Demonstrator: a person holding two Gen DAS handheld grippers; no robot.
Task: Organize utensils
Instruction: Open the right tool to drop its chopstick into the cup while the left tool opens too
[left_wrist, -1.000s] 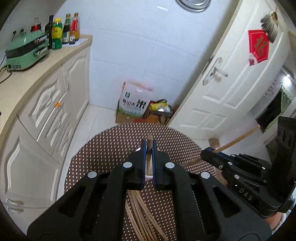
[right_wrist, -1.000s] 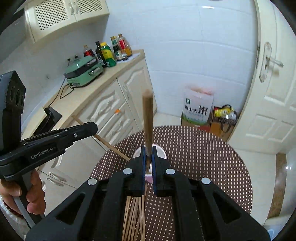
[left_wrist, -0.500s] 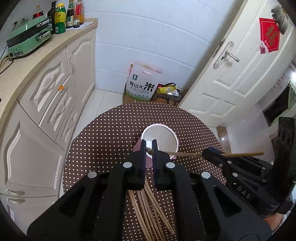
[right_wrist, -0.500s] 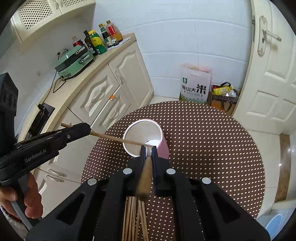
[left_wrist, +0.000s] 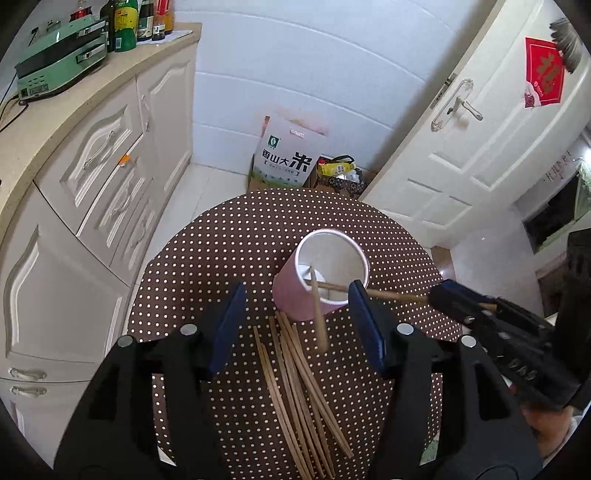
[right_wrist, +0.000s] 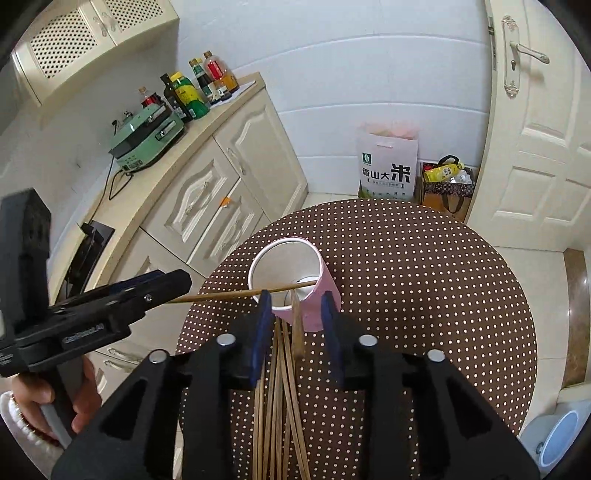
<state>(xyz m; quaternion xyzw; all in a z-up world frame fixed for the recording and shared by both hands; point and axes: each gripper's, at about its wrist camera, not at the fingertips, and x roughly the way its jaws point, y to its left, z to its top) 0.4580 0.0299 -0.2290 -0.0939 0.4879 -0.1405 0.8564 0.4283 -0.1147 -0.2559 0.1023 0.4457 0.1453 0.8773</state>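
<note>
A pink cup with a white inside (left_wrist: 295, 295) (right_wrist: 314, 306) stands on the round brown dotted table (left_wrist: 221, 258) (right_wrist: 424, 277). My left gripper (left_wrist: 297, 321) is open just in front of the cup; a loose chopstick (left_wrist: 318, 314) leans out of the cup between its jaws. My right gripper (right_wrist: 295, 325) is open too, with a chopstick (right_wrist: 297, 325) tilting into the cup between its fingers. In each view the other gripper (left_wrist: 480, 314) (right_wrist: 122, 306) comes in from the side with a chopstick (left_wrist: 388, 294) (right_wrist: 236, 293) reaching across the cup rim. Several chopsticks (left_wrist: 295, 387) (right_wrist: 277, 406) lie on the table below.
Cream cabinets with a countertop (right_wrist: 155, 184) stand at the left, bearing a green appliance (left_wrist: 59, 62) and bottles (right_wrist: 192, 88). A rice bag (left_wrist: 288, 155) and a box stand on the floor behind the table. A white door (left_wrist: 480, 147) is at the right.
Both grippers have opened and let go of their chopsticks, which now lean into the cup. Both have tipped down over the cup and table.
</note>
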